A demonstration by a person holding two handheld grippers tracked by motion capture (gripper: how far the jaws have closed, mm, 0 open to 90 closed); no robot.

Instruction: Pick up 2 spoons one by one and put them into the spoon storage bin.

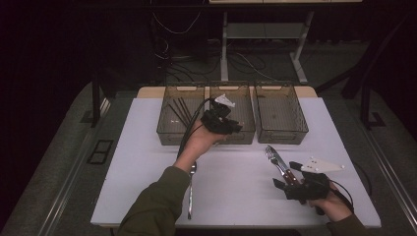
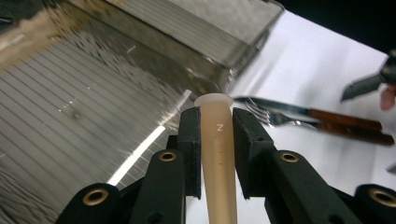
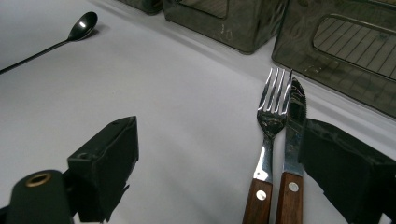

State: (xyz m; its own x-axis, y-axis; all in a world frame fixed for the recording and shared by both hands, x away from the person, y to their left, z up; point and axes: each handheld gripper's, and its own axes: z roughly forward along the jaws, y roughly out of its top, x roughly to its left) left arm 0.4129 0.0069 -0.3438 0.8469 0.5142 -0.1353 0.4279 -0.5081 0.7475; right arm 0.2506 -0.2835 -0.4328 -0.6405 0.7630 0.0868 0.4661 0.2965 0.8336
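- The left hand-held gripper (image 2: 215, 128) was clamped on a beige handle (image 2: 217, 158), upper centre over the trays (image 1: 206, 133)
- The right hand-held gripper (image 3: 219, 158) stood apart around fork (image 3: 268, 140) and knife (image 3: 292, 140), lower right on the bench (image 1: 236, 177)

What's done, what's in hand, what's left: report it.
Done: dark sticks lie in the left bin. In hand: the left tool grips a cream handle at the middle bin. Left: spoon, fork and knife on the table; the right tool is open by the fork.
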